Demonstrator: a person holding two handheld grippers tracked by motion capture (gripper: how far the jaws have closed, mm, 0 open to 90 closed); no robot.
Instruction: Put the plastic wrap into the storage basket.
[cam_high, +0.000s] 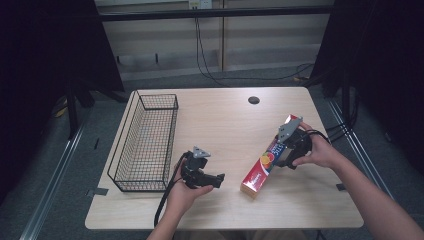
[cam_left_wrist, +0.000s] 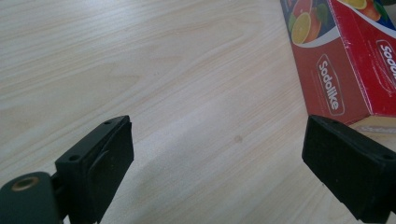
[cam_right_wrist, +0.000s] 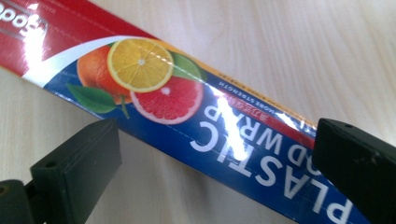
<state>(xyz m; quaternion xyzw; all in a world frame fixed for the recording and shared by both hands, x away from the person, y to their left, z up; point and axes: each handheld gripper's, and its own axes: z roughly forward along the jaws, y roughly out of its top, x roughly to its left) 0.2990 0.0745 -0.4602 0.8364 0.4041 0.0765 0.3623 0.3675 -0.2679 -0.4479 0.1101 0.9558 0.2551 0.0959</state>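
Note:
A long red and blue plastic wrap box (cam_high: 263, 165) printed with citrus fruit lies at a slant on the right half of the table. My right gripper (cam_high: 283, 151) hovers over its middle, open, one jaw on each side of the box (cam_right_wrist: 196, 112) without touching it. My left gripper (cam_high: 216, 180) rests low near the table's front, left of the box's near end, open over bare wood (cam_left_wrist: 205, 154). The box's red end (cam_left_wrist: 345, 60) shows at the upper right in the left gripper view.
A black wire basket (cam_high: 146, 142) stands on the left part of the table (cam_high: 225, 120), empty. A dark round hole (cam_high: 253, 100) sits near the table's far edge. Cables hang behind the table.

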